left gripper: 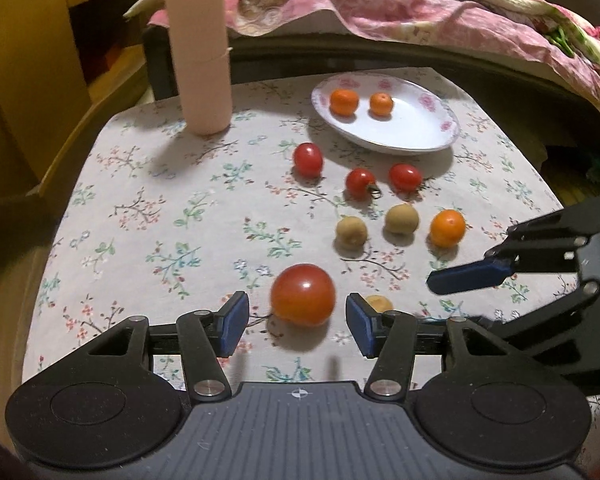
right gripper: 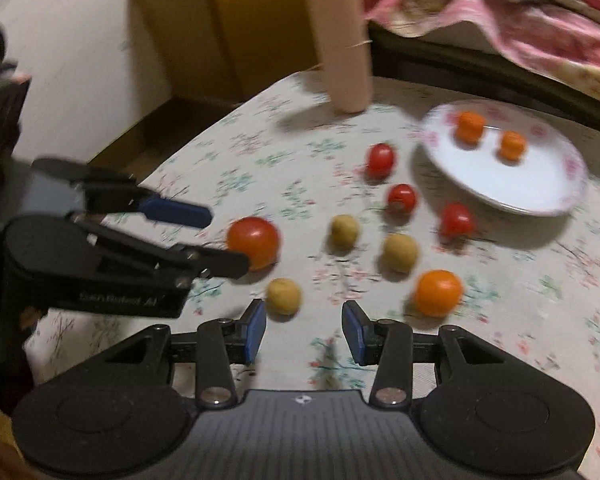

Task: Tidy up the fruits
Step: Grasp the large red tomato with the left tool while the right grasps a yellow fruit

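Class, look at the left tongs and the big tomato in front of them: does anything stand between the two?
Nothing visible does. The left tongs are open, and the big tomato sits right between their fingertips on the floral tablecloth, with no fruit in between.

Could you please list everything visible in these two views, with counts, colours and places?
Large tomato: 1, red, on the cloth between the left gripper's open fingers.
Cherry tomatoes: 3, red, on the cloth in front of the plate.
Small oranges on plate: 2, orange, far side of the plate.
Loose orange: 1, orange, on the cloth, right of the brown fruits.
Brown fruits: 3, tan, two mid-table, one near the right gripper.
Plate: 1, white with pink flowers, far right.
Upright case: 1, pale pink, far left.
Tablecloth: 1, floral, covers the table.
Bedding: pink floral, behind the table.
Left gripper: black, blue pads, open.
Right gripper: black, blue pads, open.
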A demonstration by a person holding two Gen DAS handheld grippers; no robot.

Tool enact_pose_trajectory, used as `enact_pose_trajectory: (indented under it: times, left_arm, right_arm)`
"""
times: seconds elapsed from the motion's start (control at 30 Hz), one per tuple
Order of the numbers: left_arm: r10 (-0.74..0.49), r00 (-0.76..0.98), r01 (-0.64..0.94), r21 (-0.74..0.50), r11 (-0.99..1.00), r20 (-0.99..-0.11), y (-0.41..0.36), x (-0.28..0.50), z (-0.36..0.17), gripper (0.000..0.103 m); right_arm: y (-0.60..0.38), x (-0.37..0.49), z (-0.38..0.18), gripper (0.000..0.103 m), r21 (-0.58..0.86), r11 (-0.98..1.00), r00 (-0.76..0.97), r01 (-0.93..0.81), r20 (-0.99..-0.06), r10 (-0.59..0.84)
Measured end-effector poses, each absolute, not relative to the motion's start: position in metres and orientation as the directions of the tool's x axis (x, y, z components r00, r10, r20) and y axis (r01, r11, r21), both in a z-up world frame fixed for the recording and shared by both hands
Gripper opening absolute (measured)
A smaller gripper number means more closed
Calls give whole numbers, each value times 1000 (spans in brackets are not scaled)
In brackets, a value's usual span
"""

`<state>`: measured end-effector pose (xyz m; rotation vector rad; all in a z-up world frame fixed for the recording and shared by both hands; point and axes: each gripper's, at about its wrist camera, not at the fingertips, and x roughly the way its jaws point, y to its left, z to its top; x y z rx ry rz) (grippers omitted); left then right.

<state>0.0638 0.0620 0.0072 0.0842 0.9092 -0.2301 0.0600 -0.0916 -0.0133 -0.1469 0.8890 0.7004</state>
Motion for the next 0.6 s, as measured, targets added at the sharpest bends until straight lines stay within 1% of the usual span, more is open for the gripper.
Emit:
enact_pose_trajectory:
  times: [0.13, 0.27, 0.33, 0.4, 0.43, 0.6]
  left_arm:
    - [-156, 594, 219, -28, 975, -789, 70, 66, 7, 62]
    - [-152, 593, 216, -25, 976, -791, 70, 70, 4, 63]
    - [-150, 591, 223, -18, 975, -793, 67, 71, 3, 64]
    - [-150, 587, 233, -12, 972, -796, 64, 74, 0, 65]
    - [-152, 585, 240, -9, 971, -797, 62, 76, -2, 65]
    - [-156, 574, 274, 9, 962, -804, 54, 81, -8, 65]
  right_arm:
    - [-78, 66, -23, 44, 162, 749, 404, -642, -760, 510]
    - [-65, 70, -32, 43, 124, 735, 408, -667, -764, 499]
    - [-64, 74, -37, 40, 123, 737, 400, -664, -774, 490]
    - [-67, 75, -38, 30, 117, 743, 408, -659, -774, 484]
    - [-69, 76, -38, 27, 123, 743, 405, -658, -774, 487]
    - [-78, 76, -38, 27, 141, 745, 400, -652, -771, 495]
